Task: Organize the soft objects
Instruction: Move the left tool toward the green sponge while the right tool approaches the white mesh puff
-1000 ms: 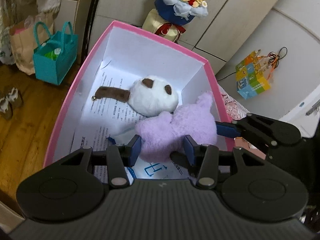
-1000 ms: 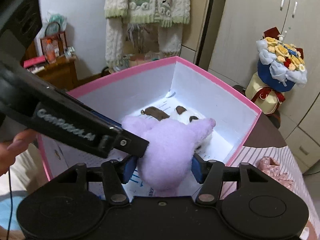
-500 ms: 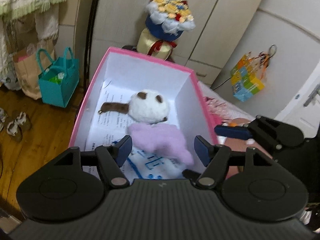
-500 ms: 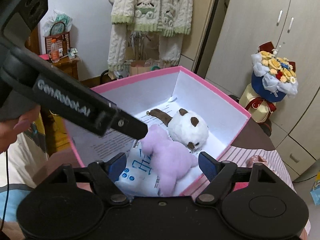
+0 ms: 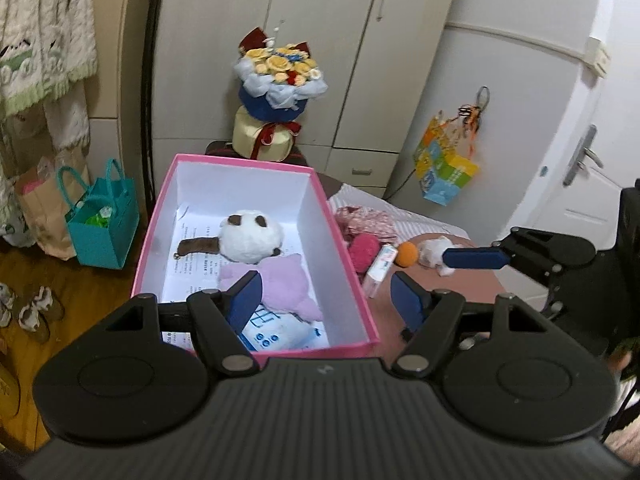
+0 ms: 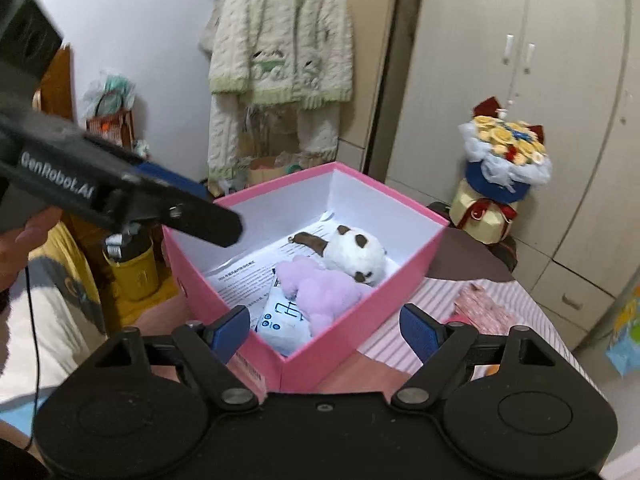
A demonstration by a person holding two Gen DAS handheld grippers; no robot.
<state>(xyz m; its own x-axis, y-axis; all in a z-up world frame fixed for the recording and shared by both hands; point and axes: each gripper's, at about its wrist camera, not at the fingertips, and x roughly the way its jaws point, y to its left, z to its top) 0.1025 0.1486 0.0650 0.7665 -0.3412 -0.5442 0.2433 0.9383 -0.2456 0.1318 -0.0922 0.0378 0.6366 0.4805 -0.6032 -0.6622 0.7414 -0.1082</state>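
Observation:
A pink box [image 5: 344, 268] with white inside stands on the table. In it lie a purple plush [image 5: 286, 286], a white and brown plush [image 5: 250, 236] and a white and blue pouch [image 5: 276, 334]. The right wrist view shows the box [image 6: 332, 344], purple plush [image 6: 324, 288] and white plush [image 6: 354, 254] too. My left gripper [image 5: 326, 300] is open and empty, raised above the box's near end. My right gripper [image 6: 326, 330] is open and empty above the box's near corner. On the table right of the box lie a pink ball [image 5: 364, 248], an orange ball [image 5: 407, 254] and a small white plush [image 5: 434, 250].
A pink patterned cloth [image 5: 362, 218] and a small white tube [image 5: 380, 268] lie by the box. A flower bouquet [image 5: 276, 92] stands behind it. A teal bag [image 5: 102, 218] sits on the wooden floor at left. Cupboards and a white door stand behind.
Both grippers opened and let go of the purple plush, which now lies in the box. Both grippers rose and pulled back from the box.

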